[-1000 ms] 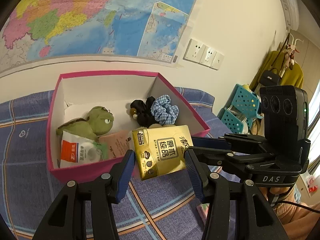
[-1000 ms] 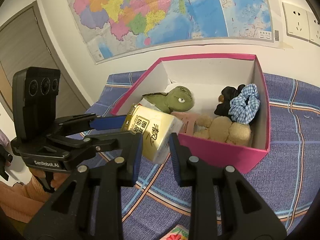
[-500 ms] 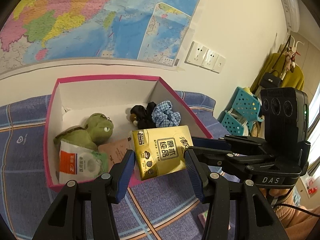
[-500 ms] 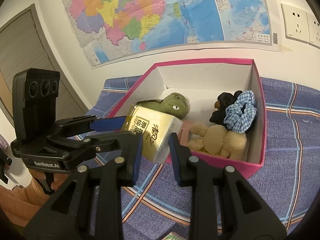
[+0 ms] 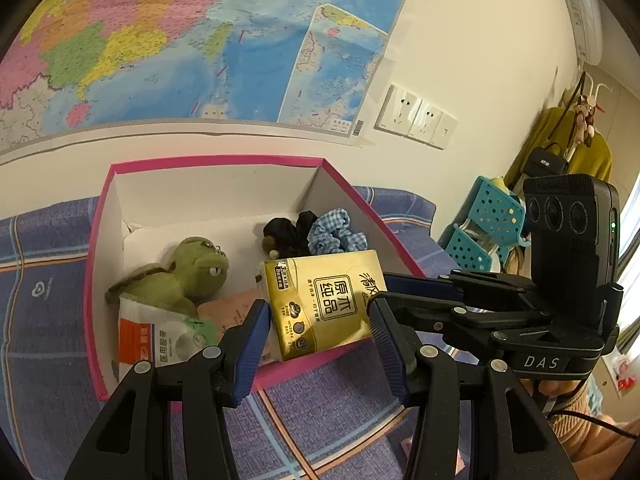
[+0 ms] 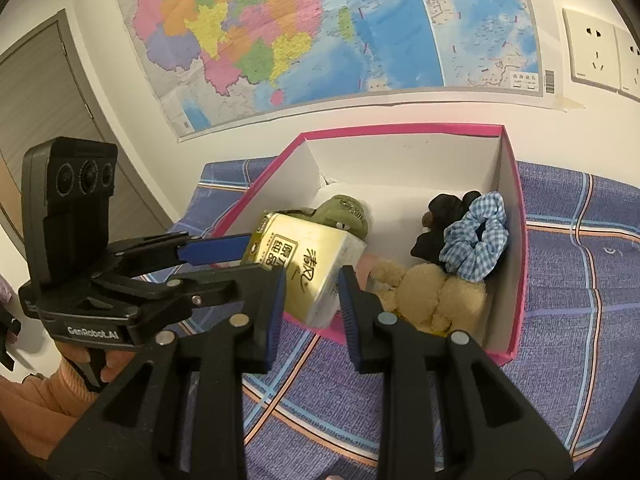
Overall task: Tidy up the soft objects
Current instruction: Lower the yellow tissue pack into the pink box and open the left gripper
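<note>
Holding one gold tissue pack (image 5: 326, 300) over the pink box (image 5: 96, 280): left gripper (image 5: 318, 346) and right gripper (image 6: 312, 300), both clamped on it. Inside: one green turtle toy (image 5: 188, 276), two scrunchies, one tan plush (image 6: 432, 296).

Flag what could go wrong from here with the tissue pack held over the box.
Both grippers, left and right, pinch the tissue pack, so uneven release could tip it onto the box rim. Free floor is scarce: it may land on the turtle or mask packet.
</note>
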Demonstrator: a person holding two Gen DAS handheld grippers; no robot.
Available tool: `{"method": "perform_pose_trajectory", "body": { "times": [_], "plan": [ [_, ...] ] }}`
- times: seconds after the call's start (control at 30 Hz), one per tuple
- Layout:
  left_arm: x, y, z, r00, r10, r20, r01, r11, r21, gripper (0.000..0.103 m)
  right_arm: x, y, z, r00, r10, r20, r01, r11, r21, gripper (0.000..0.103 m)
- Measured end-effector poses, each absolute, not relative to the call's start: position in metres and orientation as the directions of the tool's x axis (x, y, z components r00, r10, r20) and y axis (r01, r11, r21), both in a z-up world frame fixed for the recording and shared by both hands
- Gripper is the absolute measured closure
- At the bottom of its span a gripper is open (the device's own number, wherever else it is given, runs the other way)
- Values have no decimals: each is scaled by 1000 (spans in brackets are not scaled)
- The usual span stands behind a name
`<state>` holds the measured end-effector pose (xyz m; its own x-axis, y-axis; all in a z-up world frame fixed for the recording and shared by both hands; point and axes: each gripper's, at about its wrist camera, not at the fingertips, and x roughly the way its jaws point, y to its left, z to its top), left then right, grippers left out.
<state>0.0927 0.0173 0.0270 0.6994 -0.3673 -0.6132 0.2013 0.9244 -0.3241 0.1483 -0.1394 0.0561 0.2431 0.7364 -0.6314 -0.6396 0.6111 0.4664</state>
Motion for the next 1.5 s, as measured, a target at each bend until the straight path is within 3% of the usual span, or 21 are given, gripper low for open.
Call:
{"method": "perform_pose_trajectory", "body": {
  "times": [1.5],
  "plan": [
    [144, 37, -14, 628, -356, -692, 105, 920, -378, 51, 186, -121, 9, 194, 690, -698, -565, 660, 495, 74]
  ]
}}
